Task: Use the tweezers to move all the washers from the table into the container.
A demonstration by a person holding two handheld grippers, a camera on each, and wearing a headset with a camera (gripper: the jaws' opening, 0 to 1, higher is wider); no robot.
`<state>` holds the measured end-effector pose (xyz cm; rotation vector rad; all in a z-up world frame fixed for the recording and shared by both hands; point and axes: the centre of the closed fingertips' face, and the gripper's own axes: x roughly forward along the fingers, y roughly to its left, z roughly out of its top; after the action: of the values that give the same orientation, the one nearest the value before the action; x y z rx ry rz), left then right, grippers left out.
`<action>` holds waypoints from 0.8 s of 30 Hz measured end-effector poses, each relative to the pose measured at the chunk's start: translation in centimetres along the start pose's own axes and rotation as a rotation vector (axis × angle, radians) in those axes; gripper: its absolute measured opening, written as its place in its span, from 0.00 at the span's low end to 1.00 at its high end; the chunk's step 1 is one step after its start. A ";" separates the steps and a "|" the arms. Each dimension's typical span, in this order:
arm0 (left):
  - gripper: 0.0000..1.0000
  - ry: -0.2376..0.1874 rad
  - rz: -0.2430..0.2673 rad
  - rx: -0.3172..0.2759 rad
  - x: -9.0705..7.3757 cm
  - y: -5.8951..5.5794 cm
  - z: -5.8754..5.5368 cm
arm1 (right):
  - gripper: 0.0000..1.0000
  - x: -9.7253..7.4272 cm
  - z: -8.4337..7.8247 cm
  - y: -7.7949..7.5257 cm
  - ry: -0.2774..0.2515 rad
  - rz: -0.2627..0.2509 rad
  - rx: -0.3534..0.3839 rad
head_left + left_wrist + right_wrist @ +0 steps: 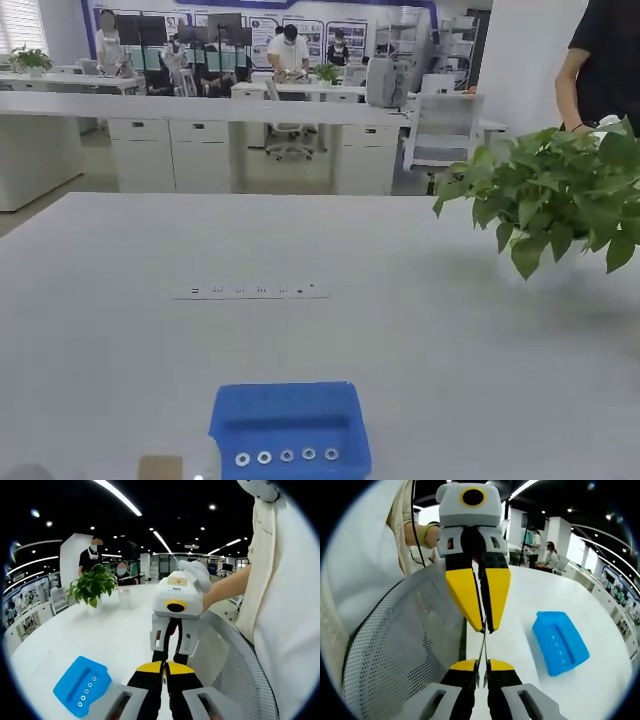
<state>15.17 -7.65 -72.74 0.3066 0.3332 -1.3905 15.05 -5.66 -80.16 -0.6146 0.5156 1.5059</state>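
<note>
Low centre in the right gripper view, the right gripper (482,672) has its jaws clamped on thin tweezers (482,652). The left gripper (483,627) pinches their far end. Farther off, at the bottom of the head view, five washers (287,456) lie inside the container (285,392). They look light, flat and slick, probably best nipped across the rim.

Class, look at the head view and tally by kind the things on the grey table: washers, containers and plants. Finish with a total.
Washers, all lying in the container: 5
Blue container: 1
Plant: 1
Total: 7
</note>
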 end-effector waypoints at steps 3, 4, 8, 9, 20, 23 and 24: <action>0.00 0.030 0.003 0.031 0.0 0.1 -0.3 | 0.04 0.0 -0.1 -0.1 0.010 -0.003 -0.014; 0.00 0.045 0.005 0.048 0.0 0.1 -0.5 | 0.04 0.0 -0.2 -0.1 0.014 -0.003 -0.017; 0.00 0.072 0.007 0.087 0.2 0.1 -0.6 | 0.04 0.0 -0.3 -0.1 0.018 -0.004 -0.021; 0.00 0.082 0.004 0.098 0.2 0.1 -0.7 | 0.04 0.0 -0.4 -0.1 0.023 -0.004 -0.026; 0.05 0.107 -0.010 0.083 0.2 -0.1 -1.2 | 0.04 -0.1 -0.9 -0.1 0.039 -0.012 -0.029; 0.00 0.102 -0.009 0.065 0.3 -0.1 -1.2 | 0.04 0.0 -1.0 -0.1 0.041 -0.013 -0.032; 0.00 0.109 -0.011 0.067 0.4 -0.1 -1.3 | 0.04 0.0 -1.0 -0.1 0.042 -0.013 -0.032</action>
<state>15.05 -7.51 -74.11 0.4368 0.3791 -1.4004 15.24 -6.32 -80.88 -0.6744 0.5192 1.4938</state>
